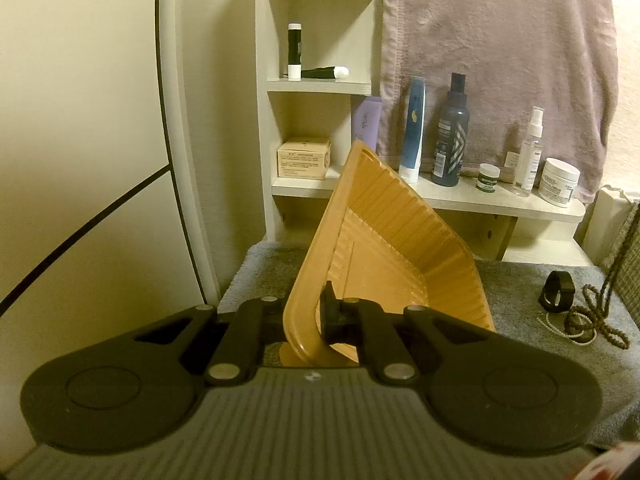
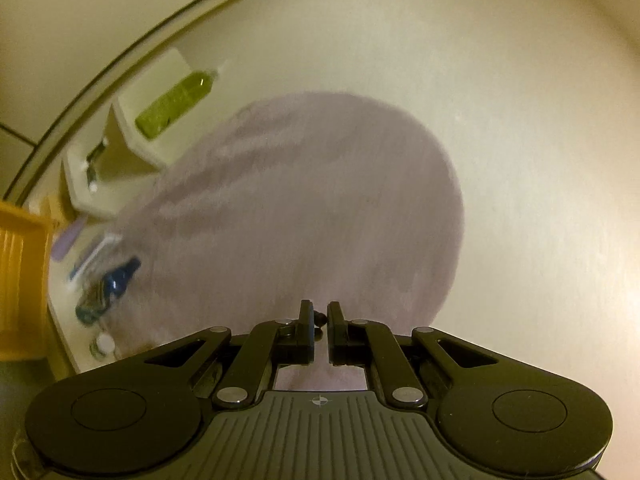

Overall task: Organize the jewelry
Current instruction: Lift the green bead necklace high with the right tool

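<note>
Left gripper (image 1: 310,320) clamped on the near rim of an orange plastic tray (image 1: 400,248), one pad inside the rim, the other hidden behind it; tray tipped steeply, ribbed inside facing the lens, far corner up at frame centre. Grey towel mat (image 1: 516,292) under it. On the mat at right edge: black watch (image 1: 557,290), dark beaded necklace (image 1: 596,320) coiled in loops, thin pale bead strand (image 1: 554,325) just beside it, all well apart from the tray. Behind, a white shelf (image 1: 500,202) carrying a blue tube (image 1: 413,132), dark spray bottle (image 1: 451,136), clear spray bottle (image 1: 530,152), white jar (image 1: 558,182); mauve towel (image 1: 500,60) hanging over it. Cubby unit upper centre holds a beige box (image 1: 304,158).

Right gripper (image 2: 319,320) nearly closed, narrow slit between the pads, a small dark bead-like thing (image 2: 320,317) pinched in that slit; too small to name for certain. Beyond it, blurred mauve towel fills mid-frame; orange tray at left edge; green bottle (image 2: 176,102) on a shelf, upper left
</note>
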Available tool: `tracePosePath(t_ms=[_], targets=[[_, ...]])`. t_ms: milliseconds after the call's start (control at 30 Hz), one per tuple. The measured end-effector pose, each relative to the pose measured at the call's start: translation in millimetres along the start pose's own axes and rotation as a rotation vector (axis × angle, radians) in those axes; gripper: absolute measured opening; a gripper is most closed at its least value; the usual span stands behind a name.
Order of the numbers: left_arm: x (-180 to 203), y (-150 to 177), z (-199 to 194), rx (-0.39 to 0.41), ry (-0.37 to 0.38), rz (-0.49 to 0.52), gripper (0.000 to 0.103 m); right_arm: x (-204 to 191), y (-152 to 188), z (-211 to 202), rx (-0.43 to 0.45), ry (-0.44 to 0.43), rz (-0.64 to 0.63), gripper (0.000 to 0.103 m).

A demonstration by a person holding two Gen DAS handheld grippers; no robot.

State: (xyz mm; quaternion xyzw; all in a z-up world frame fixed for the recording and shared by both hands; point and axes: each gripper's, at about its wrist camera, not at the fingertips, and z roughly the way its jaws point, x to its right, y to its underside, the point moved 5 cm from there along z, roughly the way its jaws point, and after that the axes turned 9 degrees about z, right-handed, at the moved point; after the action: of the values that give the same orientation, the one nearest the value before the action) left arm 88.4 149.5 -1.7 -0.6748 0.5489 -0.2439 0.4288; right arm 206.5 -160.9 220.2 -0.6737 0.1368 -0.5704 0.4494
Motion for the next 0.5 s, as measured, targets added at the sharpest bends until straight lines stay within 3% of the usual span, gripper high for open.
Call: tracePosePath(t_ms=[300,500], targets=[[0,-1,0,-0.001,0.003,-0.003,0.008,-2,-63,-2,0.117,-0.073,0.036,0.006],[1,0,0,0.001,0.003,-0.003,0.008,-19,-101,4,0.173,-0.207,0.097,0.006]])
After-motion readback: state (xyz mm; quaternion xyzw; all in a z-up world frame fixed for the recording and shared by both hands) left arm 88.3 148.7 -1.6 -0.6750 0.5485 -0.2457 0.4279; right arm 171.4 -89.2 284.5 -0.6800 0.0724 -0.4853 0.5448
